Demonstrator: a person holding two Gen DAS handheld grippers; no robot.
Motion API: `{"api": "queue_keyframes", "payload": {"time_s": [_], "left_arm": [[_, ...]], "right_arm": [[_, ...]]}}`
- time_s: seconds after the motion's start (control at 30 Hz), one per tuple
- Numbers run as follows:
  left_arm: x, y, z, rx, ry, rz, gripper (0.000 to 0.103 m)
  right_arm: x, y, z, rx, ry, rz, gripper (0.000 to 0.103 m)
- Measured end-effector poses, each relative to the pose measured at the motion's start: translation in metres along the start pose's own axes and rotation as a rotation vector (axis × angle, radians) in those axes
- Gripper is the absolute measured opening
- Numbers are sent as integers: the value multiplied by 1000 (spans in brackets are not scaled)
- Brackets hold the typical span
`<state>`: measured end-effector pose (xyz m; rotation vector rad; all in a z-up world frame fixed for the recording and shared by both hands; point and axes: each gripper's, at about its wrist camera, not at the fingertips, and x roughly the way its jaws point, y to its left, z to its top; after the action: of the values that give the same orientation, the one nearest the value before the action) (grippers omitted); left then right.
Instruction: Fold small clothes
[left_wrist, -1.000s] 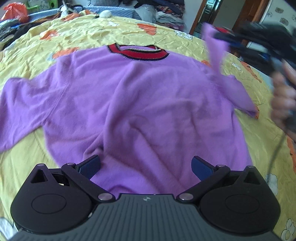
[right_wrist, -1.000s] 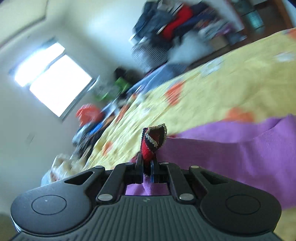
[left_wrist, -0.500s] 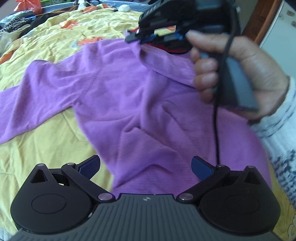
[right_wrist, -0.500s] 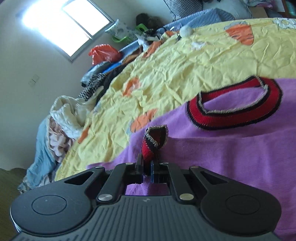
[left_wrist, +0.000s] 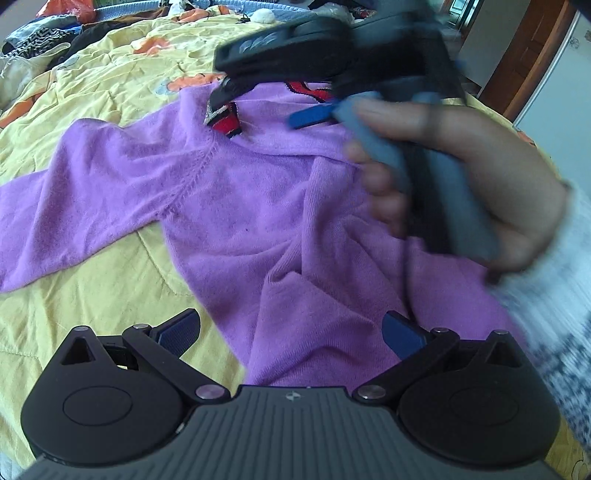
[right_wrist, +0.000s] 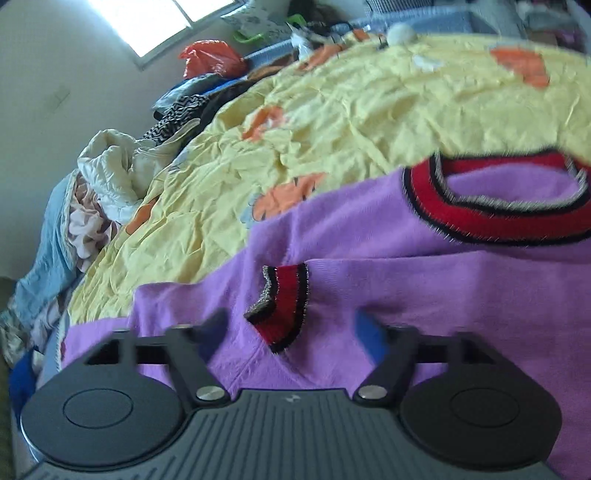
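Observation:
A purple sweater (left_wrist: 236, 206) with a red-and-black collar (right_wrist: 498, 199) lies on the yellow bedspread (left_wrist: 92, 295). One sleeve is folded across the chest, its red cuff (right_wrist: 282, 314) resting below the collar. My right gripper (right_wrist: 291, 328) hangs just over that cuff. Its jaws are opening, and the cuff lies loose between them with no pad pressing on it. In the left wrist view a hand (left_wrist: 480, 177) holds the right gripper (left_wrist: 258, 109) over the cuff (left_wrist: 223, 120). My left gripper (left_wrist: 291, 328) is open above the sweater's lower hem. The other sleeve (left_wrist: 55, 206) lies spread out to the left.
Heaps of loose clothes (right_wrist: 103, 177) and an orange bag (right_wrist: 210, 57) crowd the bed's far and left edges. A window (right_wrist: 159, 18) lights the wall behind. A wooden door (left_wrist: 524, 55) stands at the right. A patterned sleeve (left_wrist: 554, 332) covers the person's right arm.
The right gripper carried the sleeve cuff across the sweater's chest, lowered it below the collar and spread its jaws, letting it go. The left gripper drifted sideways along the hem, staying open.

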<state>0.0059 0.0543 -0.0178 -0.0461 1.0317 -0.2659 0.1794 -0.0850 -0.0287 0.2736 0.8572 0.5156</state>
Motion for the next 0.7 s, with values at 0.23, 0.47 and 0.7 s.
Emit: {"api": "queue_keyframes", "payload": {"time_s": [0.23,0.47,0.7], "left_arm": [[-6,19,0,-59,-10,-29,103],[3,53,-4,-153,14,-44,103],[17,45,49,-114,-69,-139,103]], "right_arm": [[-156,-51,-62,-29,-210,-132,88],[-247,-131,-153,82,-212,-336,88],[-241,-133,-150,97,-298,-342,88]]}}
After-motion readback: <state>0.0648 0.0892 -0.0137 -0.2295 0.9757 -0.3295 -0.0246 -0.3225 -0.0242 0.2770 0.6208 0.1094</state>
